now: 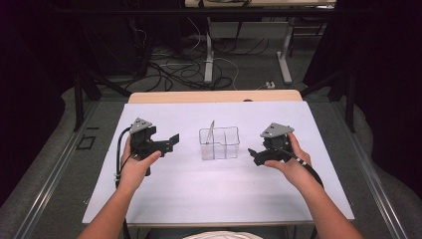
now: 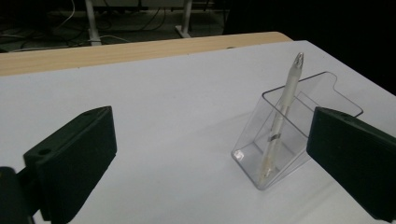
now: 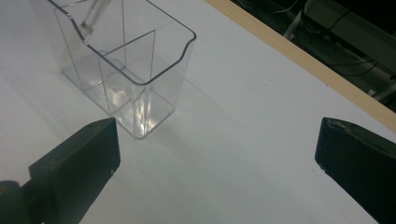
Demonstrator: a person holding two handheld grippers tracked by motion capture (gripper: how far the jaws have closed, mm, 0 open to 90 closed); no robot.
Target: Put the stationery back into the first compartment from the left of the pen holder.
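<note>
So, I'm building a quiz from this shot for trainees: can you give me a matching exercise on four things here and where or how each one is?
Things:
1. pen
2. clear holder
3. left hand-held gripper
4. right hand-held gripper

States:
a. open, held right of the holder
b. leaning in the holder's left compartment
c. open, held left of the holder
d. standing mid-table on the white sheet

Pairs: 1-b, 2-d, 3-c, 4-a
</note>
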